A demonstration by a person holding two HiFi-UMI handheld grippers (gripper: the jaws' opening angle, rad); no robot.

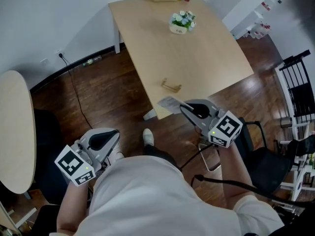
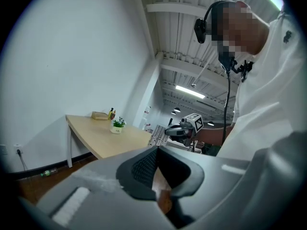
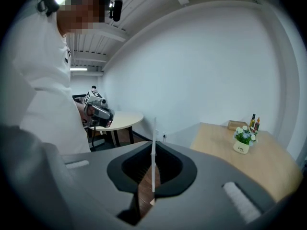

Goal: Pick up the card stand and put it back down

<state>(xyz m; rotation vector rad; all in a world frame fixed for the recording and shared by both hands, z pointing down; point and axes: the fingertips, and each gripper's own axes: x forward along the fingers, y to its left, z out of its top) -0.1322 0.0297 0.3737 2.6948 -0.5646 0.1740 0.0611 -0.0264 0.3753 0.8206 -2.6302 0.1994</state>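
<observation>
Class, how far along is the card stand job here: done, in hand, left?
Done: nothing visible; the card stand sits untouched on the table. In hand: the right tool is shut on a thin white card. Left: lifting the stand and setting it back down.

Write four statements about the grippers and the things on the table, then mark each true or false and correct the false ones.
1. The right gripper is shut on a thin white card. True.
2. The card stand is lifted off the table. False: it sits on the tabletop, with no gripper touching it.
3. A flower pot stands on the table. True.
4. The left gripper holds the card stand. False: its jaws are together on nothing, and it hangs beside the person, away from the table.
</observation>
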